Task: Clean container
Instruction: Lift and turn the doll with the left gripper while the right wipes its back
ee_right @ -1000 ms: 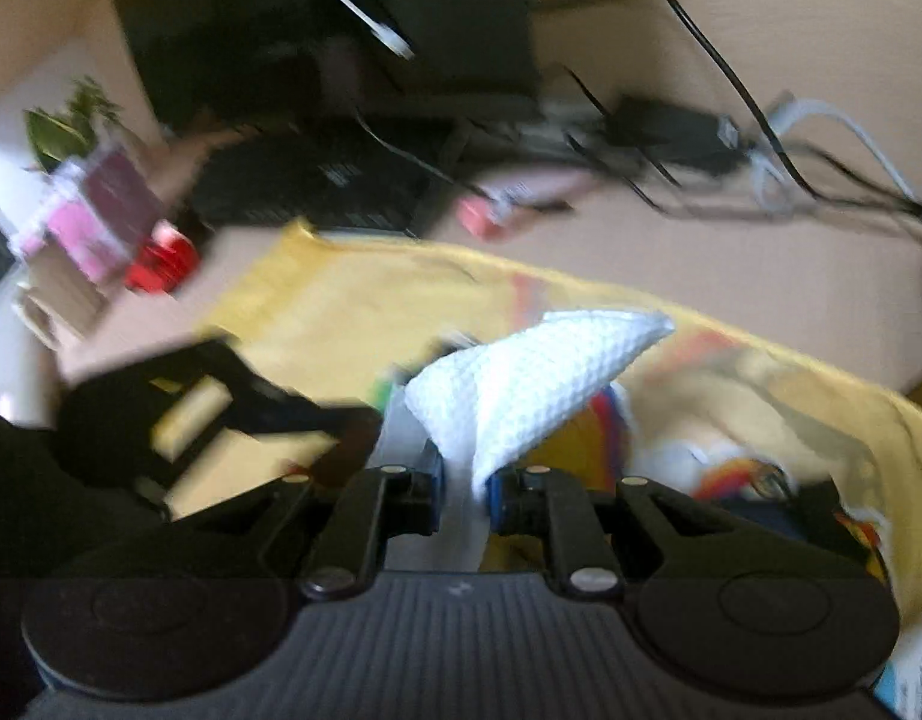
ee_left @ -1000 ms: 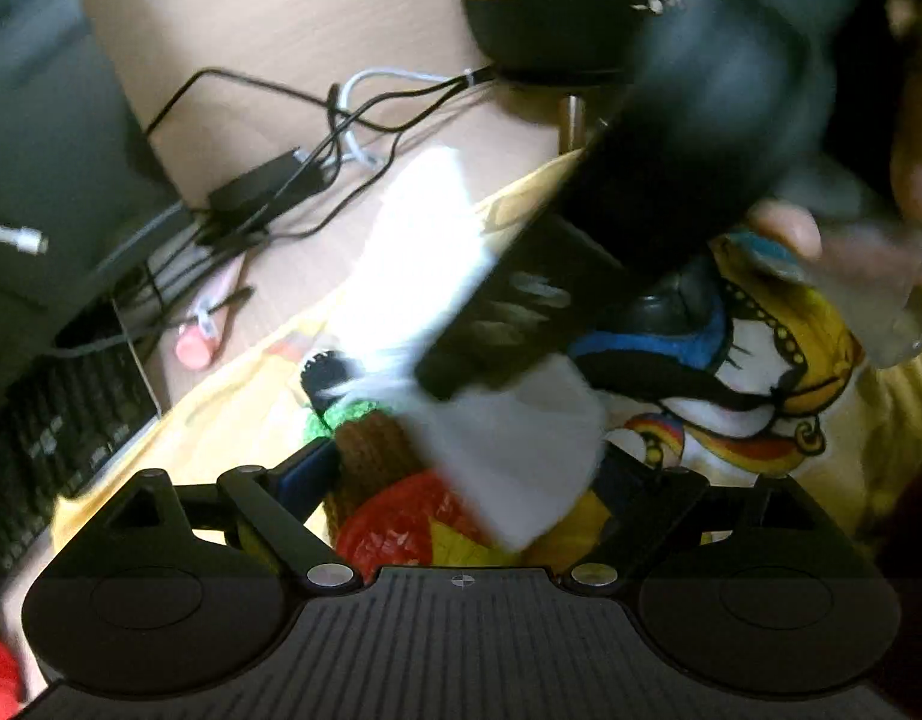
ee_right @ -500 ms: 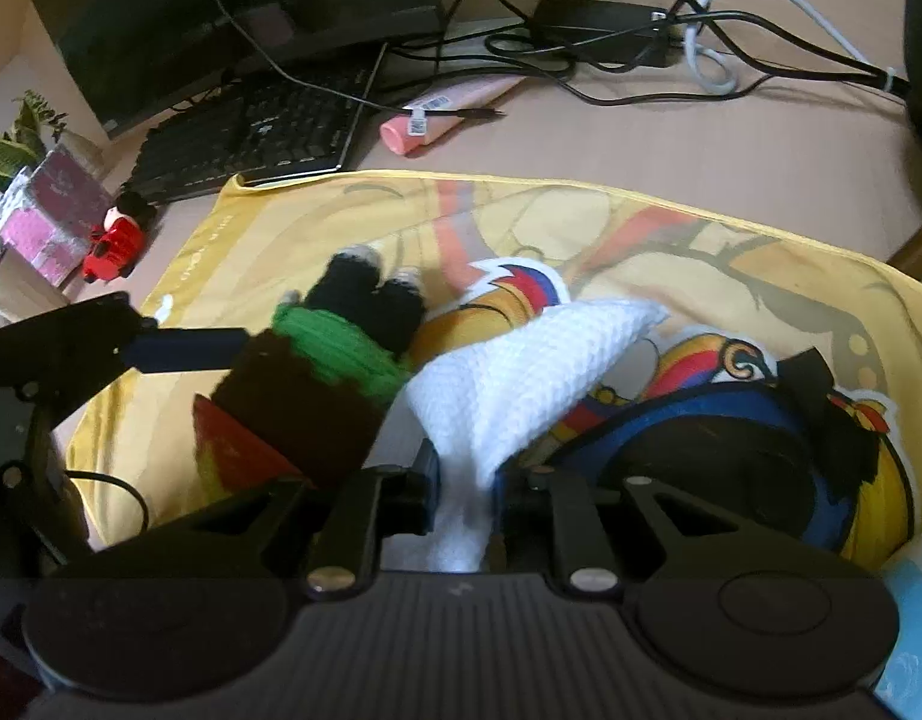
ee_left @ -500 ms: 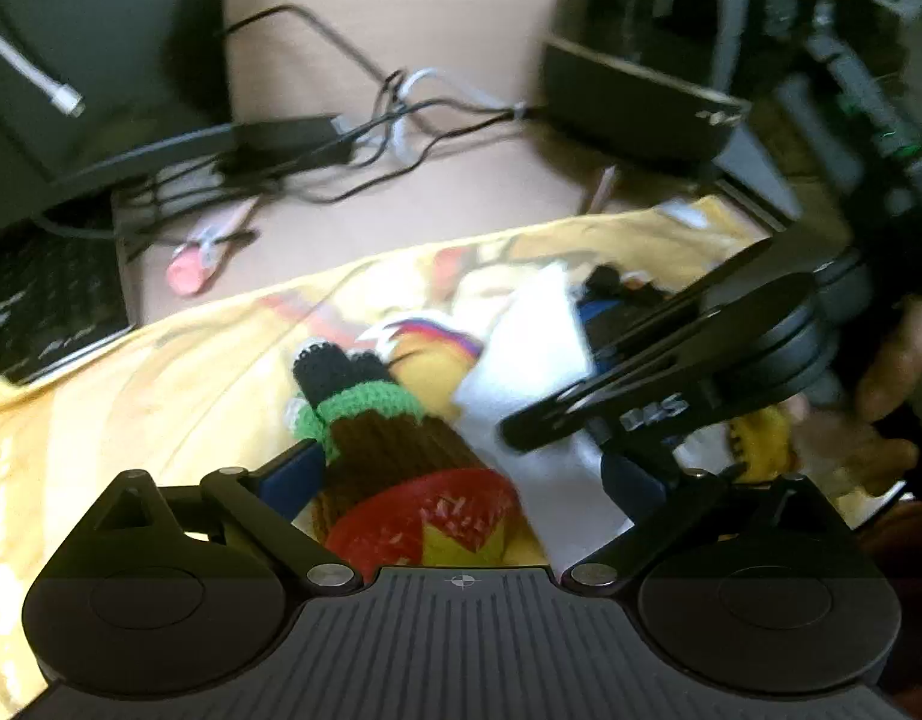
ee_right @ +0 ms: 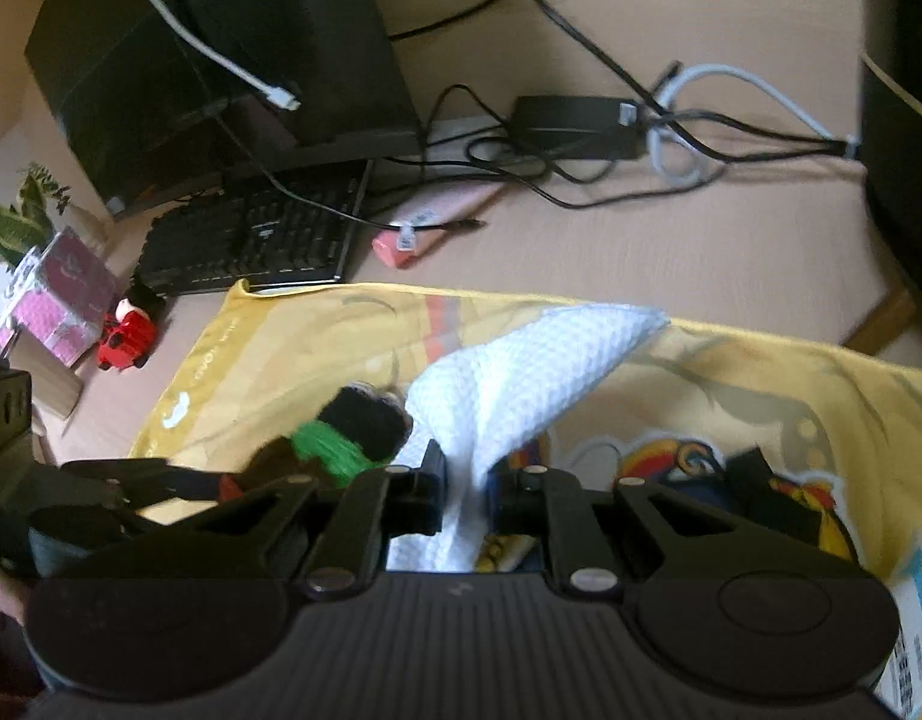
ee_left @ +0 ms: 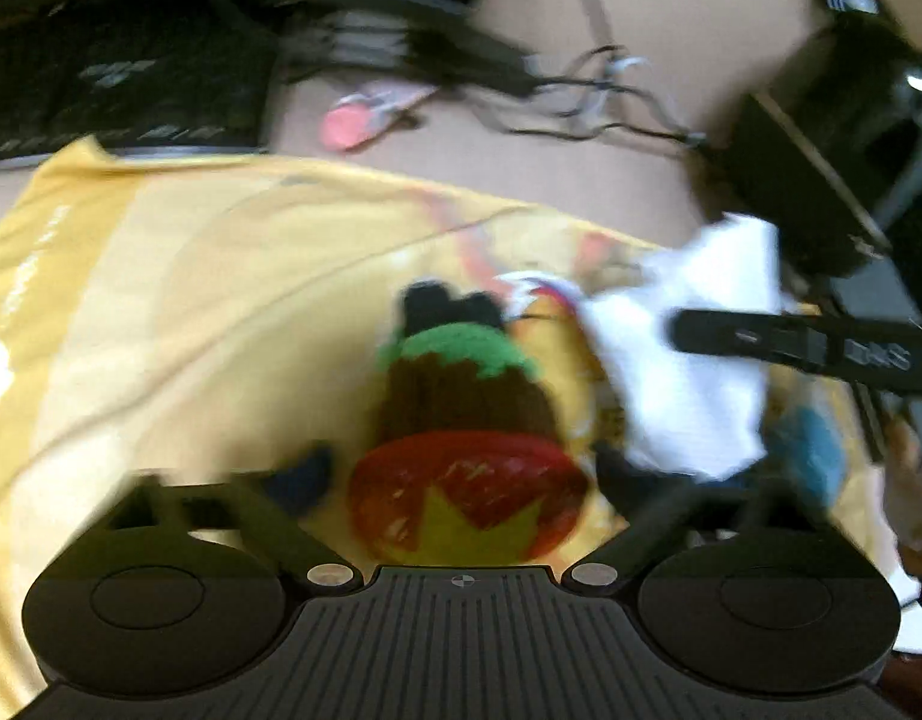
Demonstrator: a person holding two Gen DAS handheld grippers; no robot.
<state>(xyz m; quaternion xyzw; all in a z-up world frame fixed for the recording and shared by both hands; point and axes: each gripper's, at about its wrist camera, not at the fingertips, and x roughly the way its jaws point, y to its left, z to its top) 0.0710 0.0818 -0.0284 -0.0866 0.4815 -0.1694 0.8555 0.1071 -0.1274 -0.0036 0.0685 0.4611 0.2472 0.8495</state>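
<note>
Beige desk point(ee_right: 671, 252) carries a yellow printed mat point(ee_right: 317, 354), with a black keyboard point(ee_right: 257, 234), a pink tube point(ee_right: 425, 228), tangled cables point(ee_right: 581, 150) and a dark monitor point(ee_right: 233, 42) behind it; a small red toy point(ee_right: 125, 330) and a plant point(ee_right: 23, 222) sit at the far left. On the mat lies the container point(ee_left: 461, 414), tipped on its side inside a knitted sleeve of brown, green and black, its red and yellow end facing the left gripper point(ee_left: 461, 474). Those jaws are closing, the container between them; the blur hides any contact. Just beside it, the right gripper point(ee_right: 467, 492) pinches a white waffle cloth point(ee_right: 521, 372), its jaws nearly together.
</note>
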